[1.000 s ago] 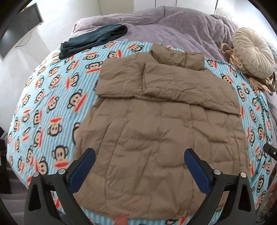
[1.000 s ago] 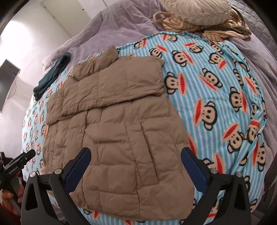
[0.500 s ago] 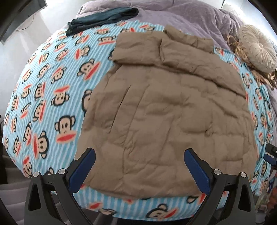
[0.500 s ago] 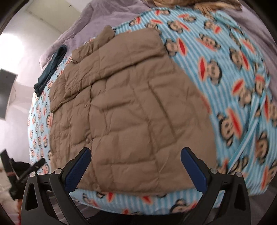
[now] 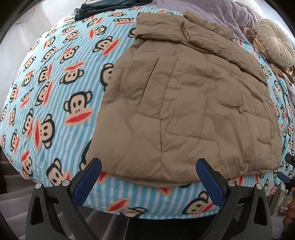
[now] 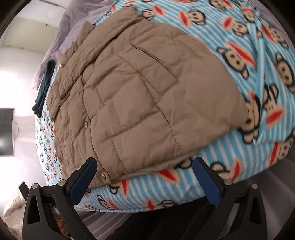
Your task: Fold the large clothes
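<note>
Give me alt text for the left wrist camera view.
A tan puffer jacket lies flat, sleeves folded across its chest, on a blue striped monkey-print blanket. The left gripper hovers at the hem, jaws open.

Bed (image 5: 55, 77) — monkey-print striped blanket | on it: tan quilted jacket (image 5: 193, 110), dark folded garment (image 5: 103, 8), round cushion (image 5: 276, 48) — far edge

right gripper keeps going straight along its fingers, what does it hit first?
Most likely the bottom hem of the tan puffer jacket, lying on the monkey-print blanket. The right gripper is open; depth unclear.
</note>
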The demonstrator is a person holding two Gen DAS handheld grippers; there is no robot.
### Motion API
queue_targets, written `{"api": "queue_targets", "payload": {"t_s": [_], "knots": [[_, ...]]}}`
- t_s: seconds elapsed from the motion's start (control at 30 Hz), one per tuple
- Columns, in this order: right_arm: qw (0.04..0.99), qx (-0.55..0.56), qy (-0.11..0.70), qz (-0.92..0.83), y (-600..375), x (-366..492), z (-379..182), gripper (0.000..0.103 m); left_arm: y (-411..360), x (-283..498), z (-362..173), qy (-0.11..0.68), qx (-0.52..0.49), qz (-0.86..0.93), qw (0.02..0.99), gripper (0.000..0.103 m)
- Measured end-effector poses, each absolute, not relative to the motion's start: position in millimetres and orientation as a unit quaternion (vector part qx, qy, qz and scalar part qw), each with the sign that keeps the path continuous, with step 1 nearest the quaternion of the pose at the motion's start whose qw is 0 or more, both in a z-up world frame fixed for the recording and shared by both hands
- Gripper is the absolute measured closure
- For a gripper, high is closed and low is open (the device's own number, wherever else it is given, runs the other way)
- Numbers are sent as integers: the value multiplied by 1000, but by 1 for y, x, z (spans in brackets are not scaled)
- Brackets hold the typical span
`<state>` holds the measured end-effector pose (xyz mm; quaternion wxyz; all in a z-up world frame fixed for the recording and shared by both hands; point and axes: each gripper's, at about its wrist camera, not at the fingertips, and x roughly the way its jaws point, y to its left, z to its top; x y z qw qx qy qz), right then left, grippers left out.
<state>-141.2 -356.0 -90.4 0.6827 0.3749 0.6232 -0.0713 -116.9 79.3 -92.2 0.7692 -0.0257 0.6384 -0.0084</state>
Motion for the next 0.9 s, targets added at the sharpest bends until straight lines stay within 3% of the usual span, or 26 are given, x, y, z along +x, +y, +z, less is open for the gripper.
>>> {"api": "queue_targets", "payload": {"t_s": [0.6, 0.9], "knots": [[619, 527, 572, -111, -382, -194, -122, 0, 141, -136, -152, 662, -290, -56, 688, 1], [597, 598, 521, -119, -401, -195, -148, 1, 117, -109, -170, 671, -277, -71, 684, 1]]}}
